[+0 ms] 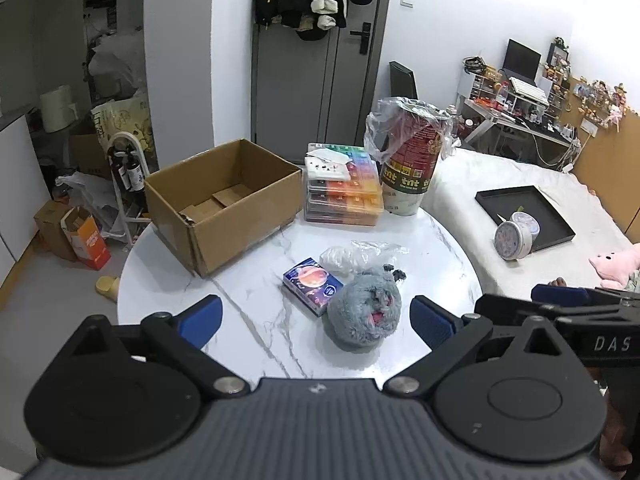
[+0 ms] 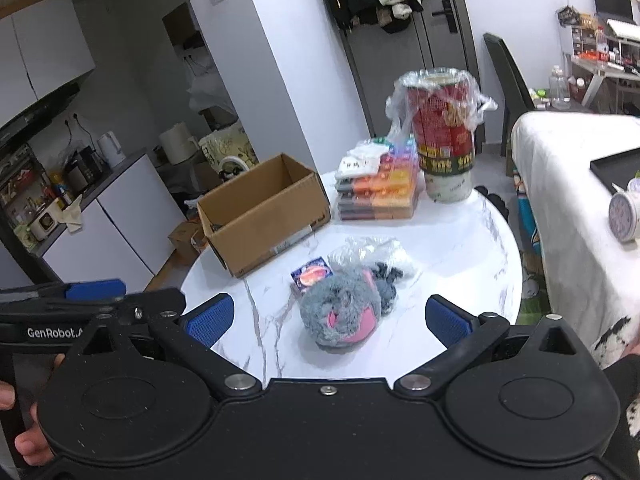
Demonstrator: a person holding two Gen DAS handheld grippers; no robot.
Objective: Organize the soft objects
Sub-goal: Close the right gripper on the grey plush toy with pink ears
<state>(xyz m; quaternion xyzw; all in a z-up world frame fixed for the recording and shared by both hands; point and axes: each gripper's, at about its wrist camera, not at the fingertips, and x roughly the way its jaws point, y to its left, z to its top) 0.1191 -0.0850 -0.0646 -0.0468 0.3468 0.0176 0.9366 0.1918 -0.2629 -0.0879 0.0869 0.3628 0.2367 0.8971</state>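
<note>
Jaws spread wide on left gripper [image 1: 316,318] and right gripper [image 2: 329,318], both empty, held above near edge of round marble table [image 1: 248,300]. Grey plush toy [image 1: 363,312] lying on table near that edge, touching small blue packet [image 1: 313,285] on its left and clear plastic bag [image 1: 352,254] behind. Open cardboard box [image 1: 224,200] at back left, apart from toy. Stack of colourful cases [image 1: 344,188] and wrapped red cup [image 1: 412,160] at back.

The blue packet [image 2: 311,276] is mostly hidden behind the grey plush [image 2: 340,316]; its print is perhaps a planet.
</note>
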